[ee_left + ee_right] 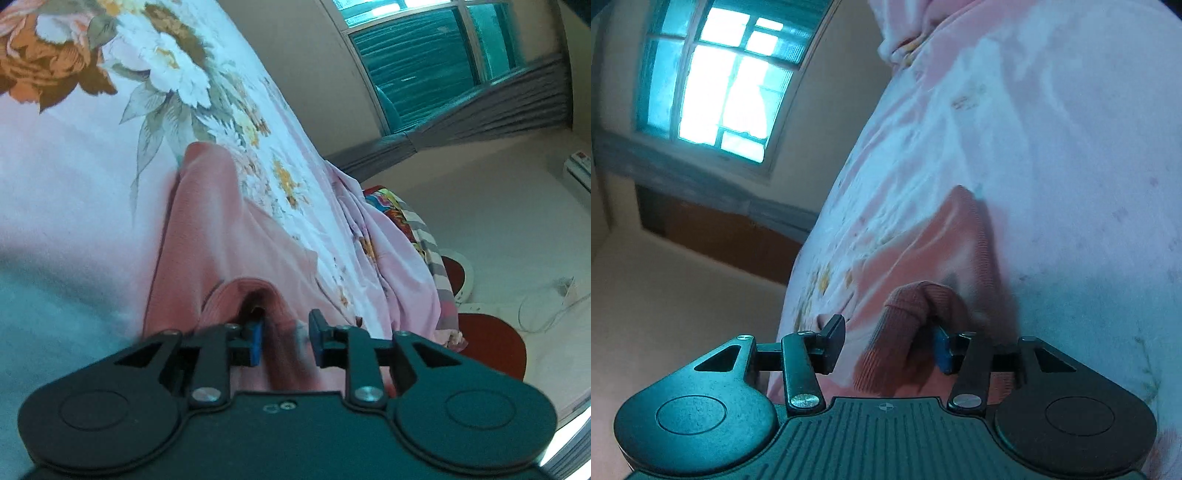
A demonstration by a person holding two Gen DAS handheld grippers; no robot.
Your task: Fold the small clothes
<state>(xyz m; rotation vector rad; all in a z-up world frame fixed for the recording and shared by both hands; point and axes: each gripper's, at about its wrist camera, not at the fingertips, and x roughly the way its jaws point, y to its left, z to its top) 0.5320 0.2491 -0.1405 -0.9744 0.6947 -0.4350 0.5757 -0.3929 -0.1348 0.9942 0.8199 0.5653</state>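
Note:
A small salmon-pink garment [221,236] lies on the floral pink bedsheet [74,166]. In the left wrist view a raised fold of it sits between the fingers of my left gripper [286,338], whose jaws stand a little apart and look loose on the cloth. In the right wrist view the same garment [945,243] lies on the sheet [1052,147]. Its ribbed cuff [908,314] hangs against the blue pad of one finger. My right gripper [890,343] is open wide, and its other finger is clear of the cloth.
The bed's edge falls away towards the floor in both views. A bunched striped and flowered blanket [406,218] hangs at that edge, with a red round stool [491,343] and a white cable [546,306] on the floor. Windows [424,55] [720,85] are behind.

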